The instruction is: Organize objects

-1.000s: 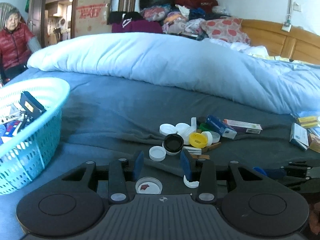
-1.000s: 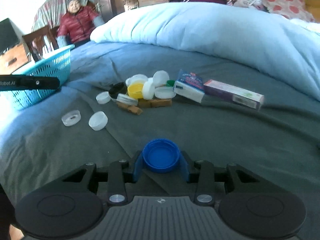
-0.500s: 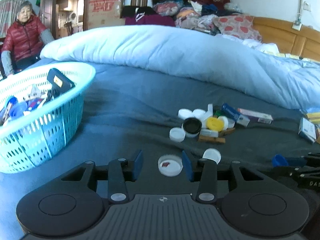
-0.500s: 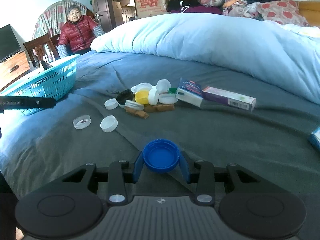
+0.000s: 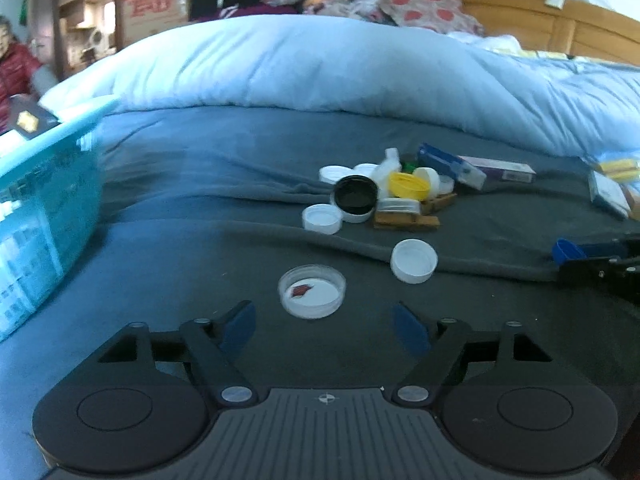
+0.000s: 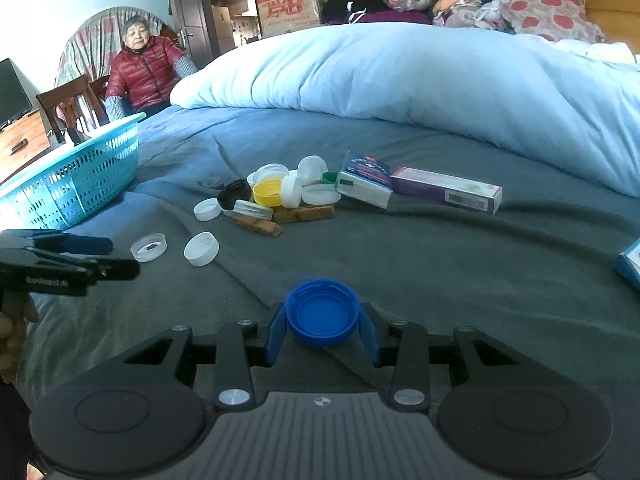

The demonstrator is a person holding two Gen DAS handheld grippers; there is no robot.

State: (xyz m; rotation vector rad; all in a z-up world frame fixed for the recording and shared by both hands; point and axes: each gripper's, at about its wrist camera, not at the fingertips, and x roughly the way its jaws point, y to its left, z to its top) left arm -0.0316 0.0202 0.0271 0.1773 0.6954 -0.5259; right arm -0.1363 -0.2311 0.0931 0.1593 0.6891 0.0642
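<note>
Grey-blue bed sheet [image 5: 200, 240] spread wide ahead of both claws, folded duvet [image 5: 320, 64] banked beyond it as the far limit. Turquoise basket [image 5: 44, 184] up and to the left of the left gripper [image 5: 322, 326], near at hand, rim level with the upper sheet; open cloth between the two, nothing in the way.

Heap of lids, boxes and wooden pegs [image 5: 396, 196] further ahead and slightly right of the left claw, well apart from it. Loose white cap [image 5: 414, 261] ahead-right, closer.

Clear lid [image 5: 312, 291], round and so with no long axis to line up on, lying open side up just ahead of the left fingers, a touch left of their midline. Jaws opening, wide of it on both sides, pads not touching, nothing gripped (judged: a short push forward and down needed to bracket it before closing). Left hand plainly the nearer one; soft sheet beneath, likely to dimple under pressure.

Right gripper [image 6: 322, 338] clenched on the blue cap [image 6: 322, 312], pads against its rim on both sides, cap raised just over the sheet, basket far off to its upper left.
</note>
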